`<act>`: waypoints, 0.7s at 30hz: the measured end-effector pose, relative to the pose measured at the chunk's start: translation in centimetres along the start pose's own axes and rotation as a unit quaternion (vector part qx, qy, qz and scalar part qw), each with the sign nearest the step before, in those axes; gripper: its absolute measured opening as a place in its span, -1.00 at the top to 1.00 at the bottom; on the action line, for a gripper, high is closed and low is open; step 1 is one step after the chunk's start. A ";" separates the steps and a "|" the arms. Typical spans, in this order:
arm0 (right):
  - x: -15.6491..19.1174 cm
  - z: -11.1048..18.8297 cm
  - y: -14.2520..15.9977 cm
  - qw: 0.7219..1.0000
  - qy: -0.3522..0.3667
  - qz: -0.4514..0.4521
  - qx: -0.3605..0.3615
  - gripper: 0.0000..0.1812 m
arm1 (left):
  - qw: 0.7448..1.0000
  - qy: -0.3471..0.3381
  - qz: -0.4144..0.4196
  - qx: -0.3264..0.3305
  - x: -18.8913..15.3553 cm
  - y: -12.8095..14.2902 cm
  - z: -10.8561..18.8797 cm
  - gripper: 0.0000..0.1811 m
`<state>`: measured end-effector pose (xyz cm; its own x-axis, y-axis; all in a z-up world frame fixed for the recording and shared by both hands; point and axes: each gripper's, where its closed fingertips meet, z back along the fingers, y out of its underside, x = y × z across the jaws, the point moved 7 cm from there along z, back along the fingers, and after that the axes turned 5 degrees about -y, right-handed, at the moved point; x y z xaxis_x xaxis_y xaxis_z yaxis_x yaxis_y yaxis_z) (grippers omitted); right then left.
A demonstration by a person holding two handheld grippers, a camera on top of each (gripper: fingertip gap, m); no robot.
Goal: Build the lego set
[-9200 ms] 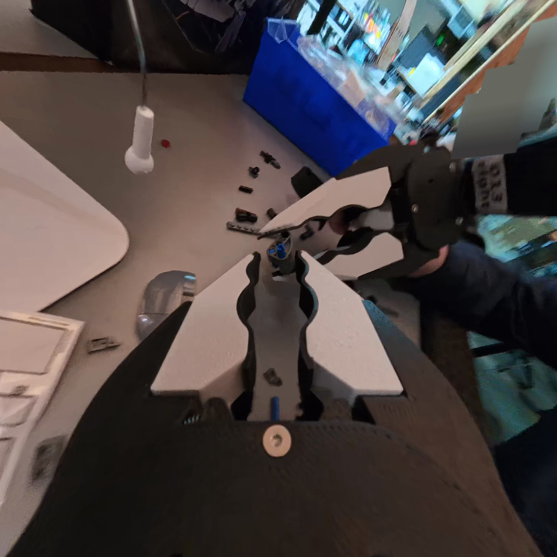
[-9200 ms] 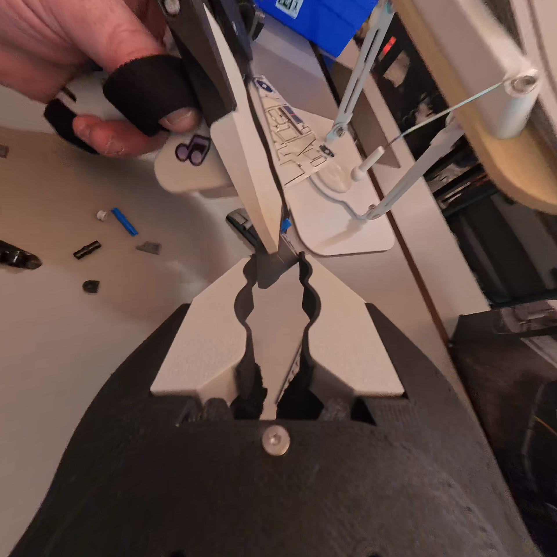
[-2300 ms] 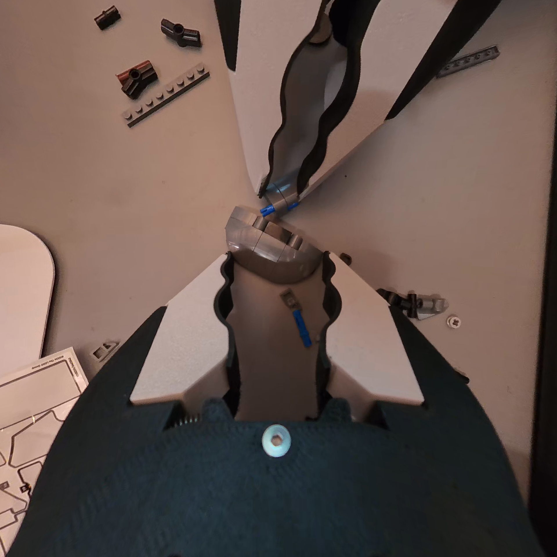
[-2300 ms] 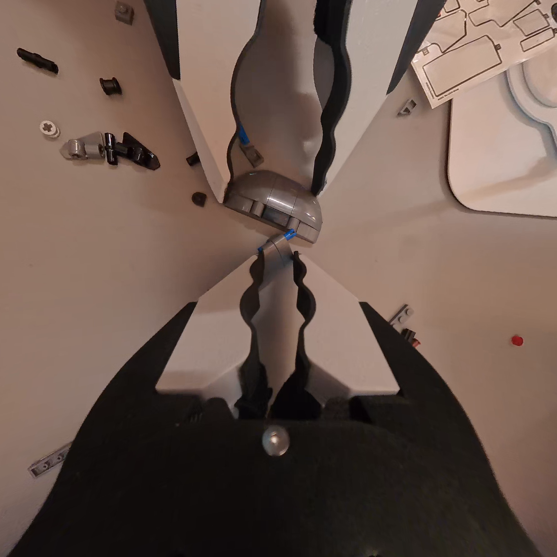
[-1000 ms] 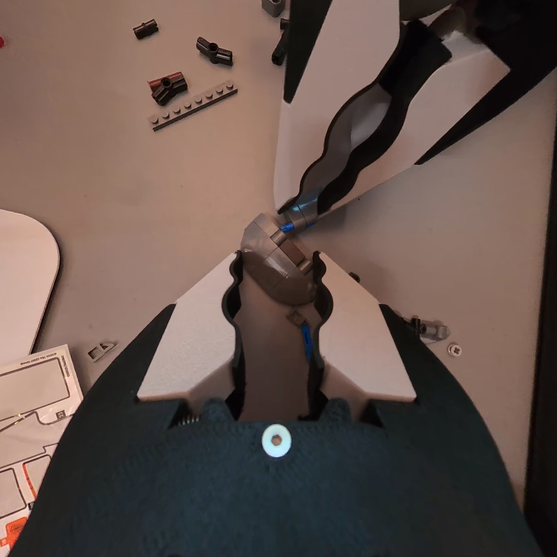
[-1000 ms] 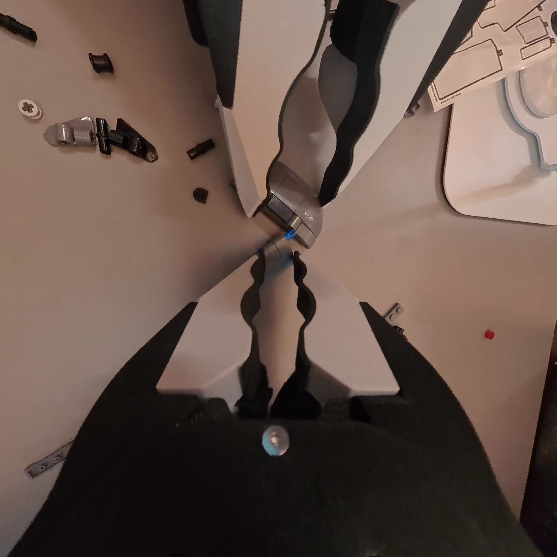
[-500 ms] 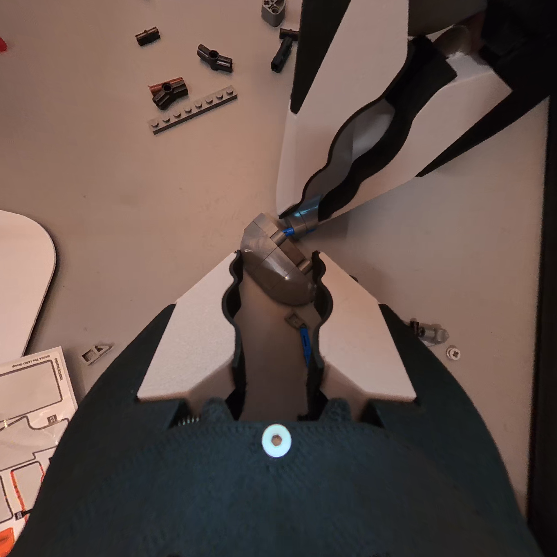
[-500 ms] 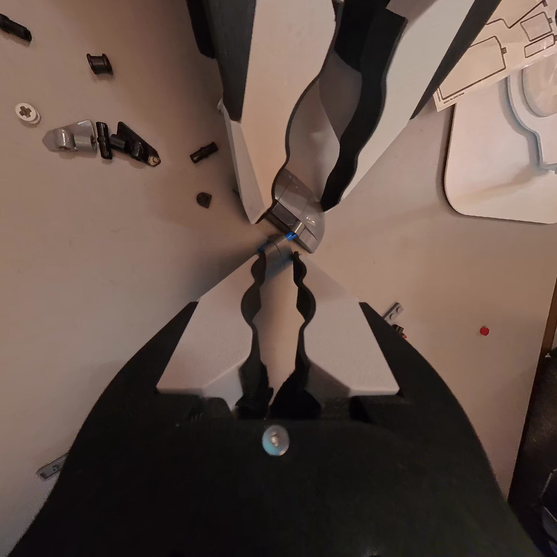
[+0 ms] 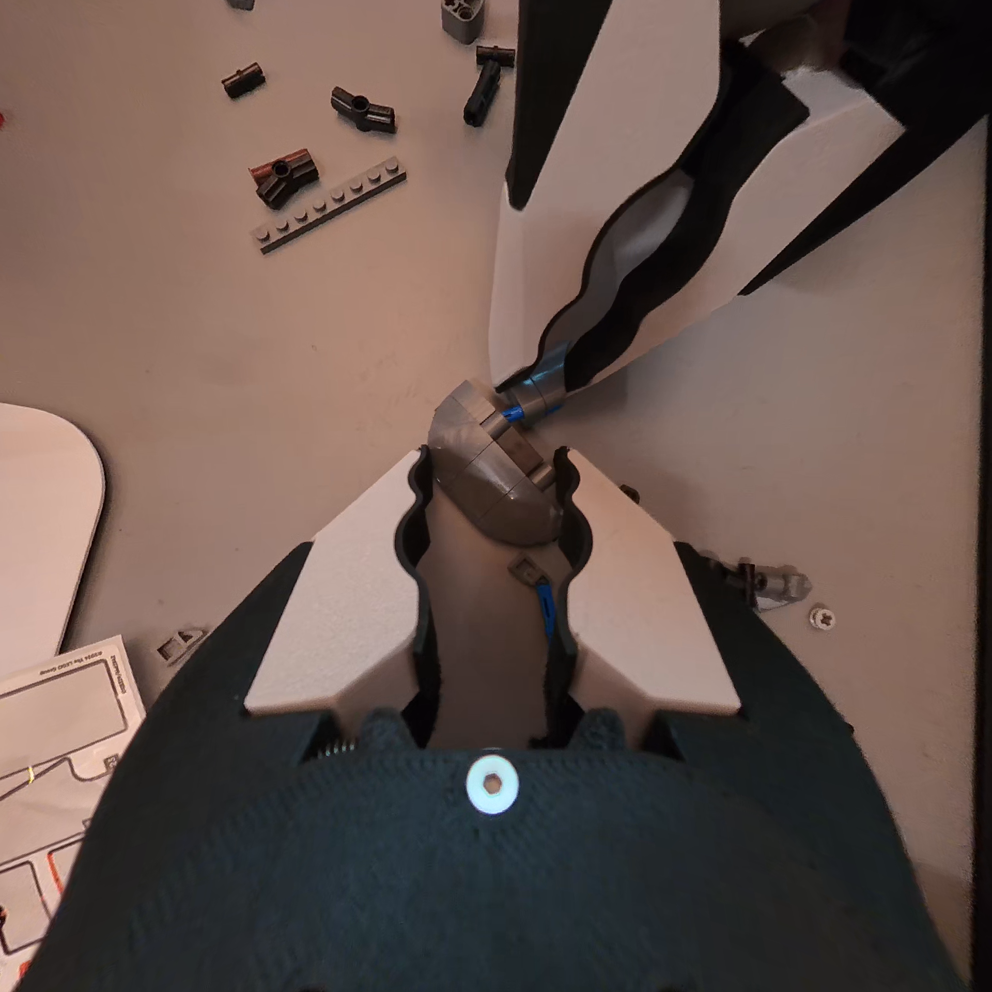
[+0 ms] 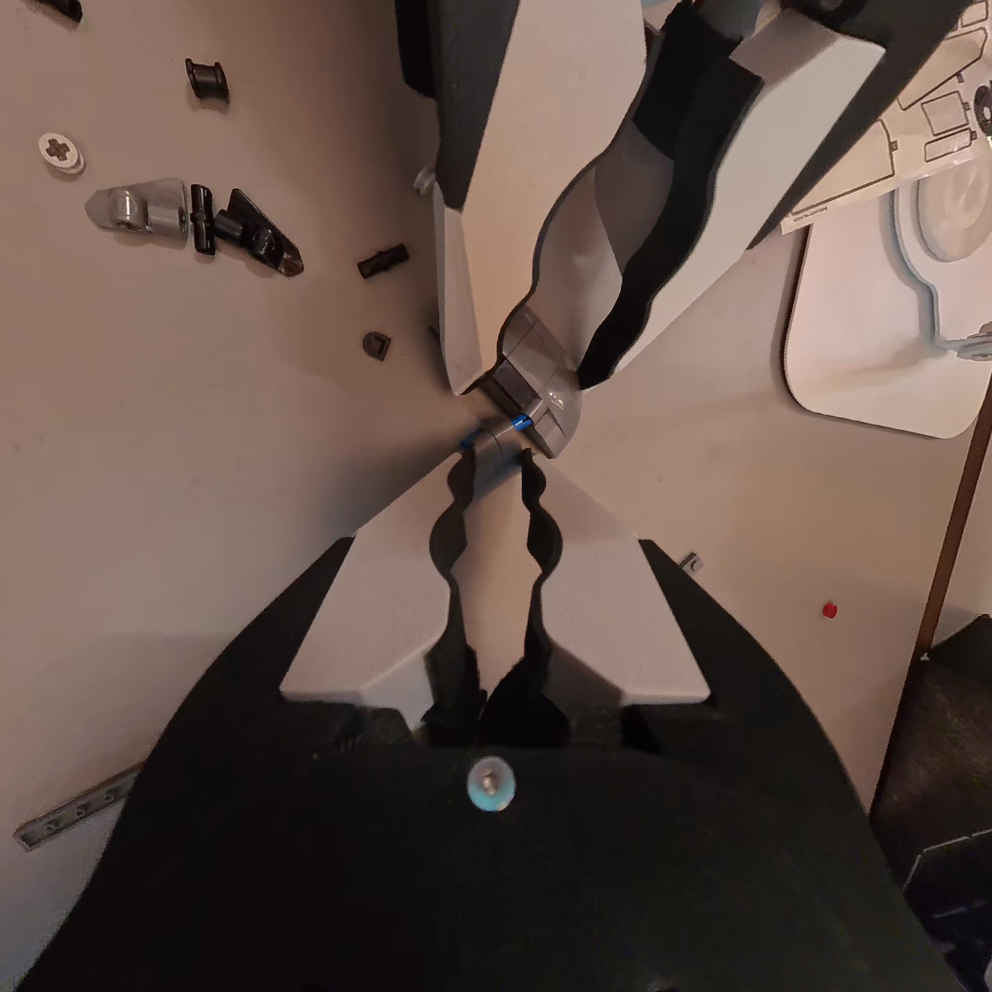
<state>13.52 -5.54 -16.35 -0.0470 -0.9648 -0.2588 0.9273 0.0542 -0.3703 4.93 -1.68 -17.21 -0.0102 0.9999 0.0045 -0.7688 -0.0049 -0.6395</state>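
My left gripper [image 9: 491,456] is shut on a dark grey domed lego assembly [image 9: 491,483], held above the table. My right gripper [image 10: 496,453] is shut on a small grey cylinder piece with a blue pin [image 10: 496,435] through it. The pin's tip touches the flat face of the dome [image 10: 537,376]. In the left wrist view the right gripper [image 9: 531,397] comes in from the upper right with the cylinder piece [image 9: 529,400] against the dome's top. In the right wrist view the left gripper [image 10: 523,389] comes down from above.
Loose parts lie on the beige table: a long grey studded plate [image 9: 330,206], black connectors [image 9: 365,110], a grey-and-black joint piece [image 10: 188,220], a white round piece [image 10: 60,152], a blue pin [image 9: 545,604], a red stud [image 10: 829,610]. A sticker sheet [image 9: 59,714] and a white base [image 10: 880,343] lie at the sides. My left and right fingertips are right by each other. The long grey studded plate [image 9: 330,206] is about equally far from each gripper, around 10 cm.
Over the last second the dome has tilted a little and the cylinder piece has pressed closer against its face. Both grippers have stayed shut on their parts.
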 end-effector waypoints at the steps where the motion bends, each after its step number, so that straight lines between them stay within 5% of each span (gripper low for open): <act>1: 0.0 0.0 0.0 1.000 0.000 0.004 0.002 0.82 | 1.000 0.001 -0.002 0.000 0.0 0.0 0.0 0.51; 21: 0.5 0.1 -0.3 1.000 0.000 0.023 0.008 0.82 | 0.999 -0.006 -0.034 -0.004 -0.4 -0.2 -0.3 0.58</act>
<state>13.22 -6.06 -16.28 -0.0048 -0.9616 -0.2745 0.9341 0.0937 -0.3444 5.29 -2.04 -17.29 0.0352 0.9977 0.0574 -0.7627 0.0640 -0.6436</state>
